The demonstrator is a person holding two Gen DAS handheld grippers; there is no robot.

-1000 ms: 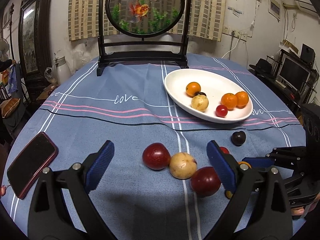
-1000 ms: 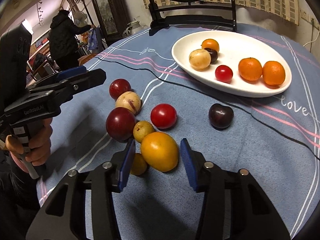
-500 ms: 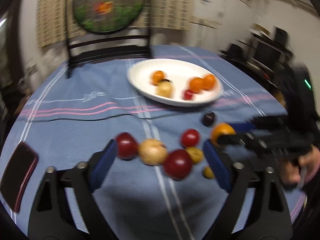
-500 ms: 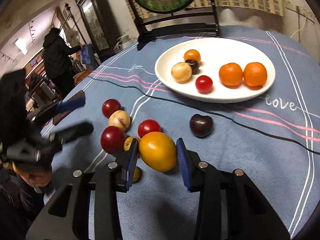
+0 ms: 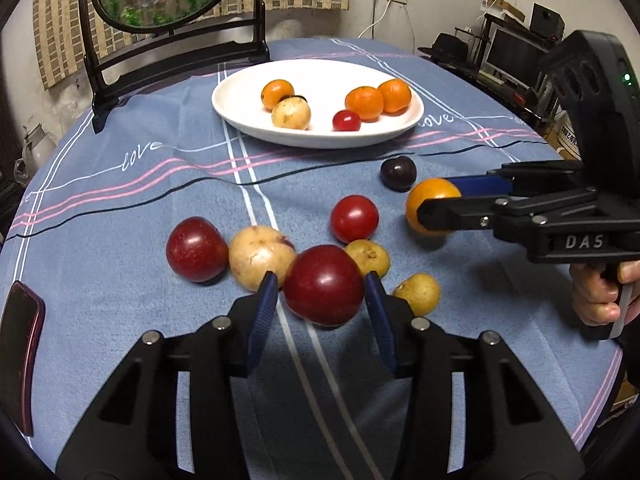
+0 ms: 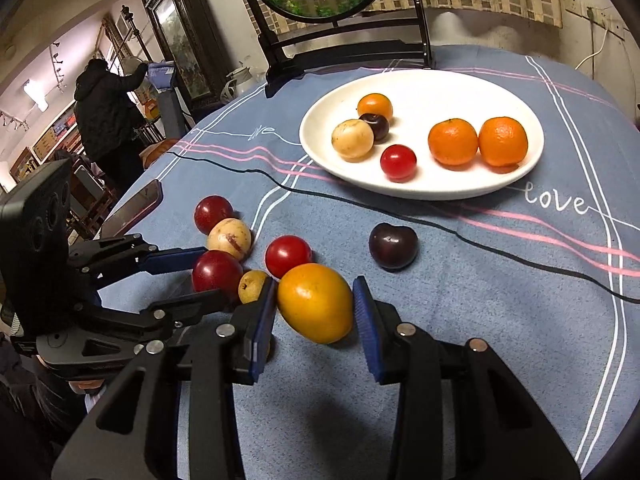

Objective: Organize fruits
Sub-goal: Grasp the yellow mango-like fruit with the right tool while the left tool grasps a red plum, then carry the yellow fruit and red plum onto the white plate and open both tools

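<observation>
My left gripper [image 5: 320, 304] is closed around a large dark red plum [image 5: 323, 285] on the blue tablecloth. My right gripper [image 6: 314, 308] is shut on an orange fruit [image 6: 315, 302], which also shows in the left wrist view [image 5: 430, 202]. Loose fruit lies around them: a second red plum [image 5: 196, 249], a yellow plum [image 5: 261, 257], a red tomato [image 5: 354, 219], two small yellow fruits [image 5: 368, 257] [image 5: 418, 294] and a dark plum [image 5: 397, 173]. A white oval plate [image 5: 240, 116] further back holds several fruits.
A phone in a red case [image 5: 18, 356] lies at the table's left edge. A round fish screen on a black stand [image 5: 176, 52] stands behind the plate. A person [image 6: 104, 120] stands in the room beyond the table.
My left gripper moved in and narrowed its fingers around the large red plum. My right gripper closed on the orange fruit and holds it in place.
</observation>
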